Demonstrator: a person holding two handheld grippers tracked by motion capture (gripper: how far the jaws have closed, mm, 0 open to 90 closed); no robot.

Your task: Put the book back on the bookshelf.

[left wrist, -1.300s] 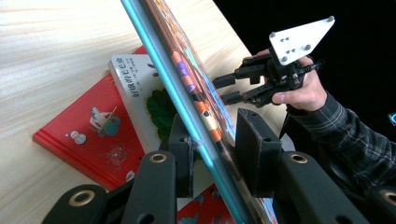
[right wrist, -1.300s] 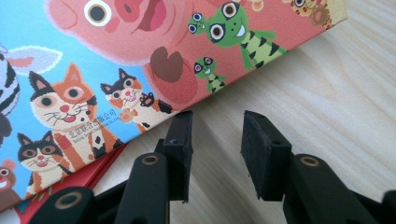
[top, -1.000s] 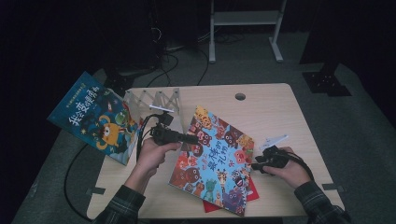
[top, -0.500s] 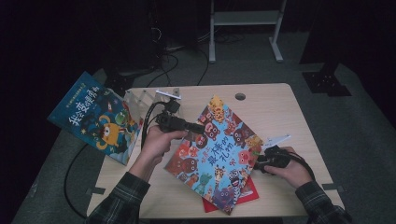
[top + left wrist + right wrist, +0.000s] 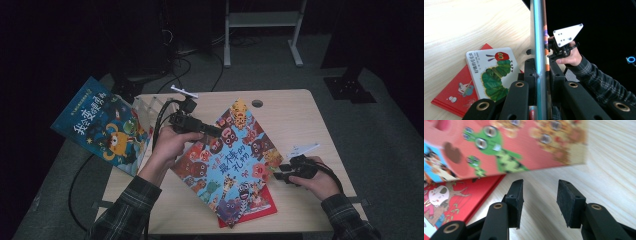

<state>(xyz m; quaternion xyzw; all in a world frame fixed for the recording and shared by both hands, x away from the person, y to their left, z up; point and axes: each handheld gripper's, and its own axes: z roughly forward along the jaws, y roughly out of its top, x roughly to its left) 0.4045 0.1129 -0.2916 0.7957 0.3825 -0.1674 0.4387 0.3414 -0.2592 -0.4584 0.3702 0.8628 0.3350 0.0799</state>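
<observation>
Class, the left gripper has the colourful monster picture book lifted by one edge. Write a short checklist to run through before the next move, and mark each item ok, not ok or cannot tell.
1. Left gripper clamped on the monster book edge: ok, jaws have just been closing and now pinch it.
2. Book tilted up off the stack: ok in the high view.
3. Right gripper free to help: ok, jaws open on nothing, beside the book's corner.
4. Caterpillar book and red book beneath lie flat: ok.
5. Slot free in the clear rack: cannot tell.
6. Blue book stable at the table edge: cannot tell.
</observation>
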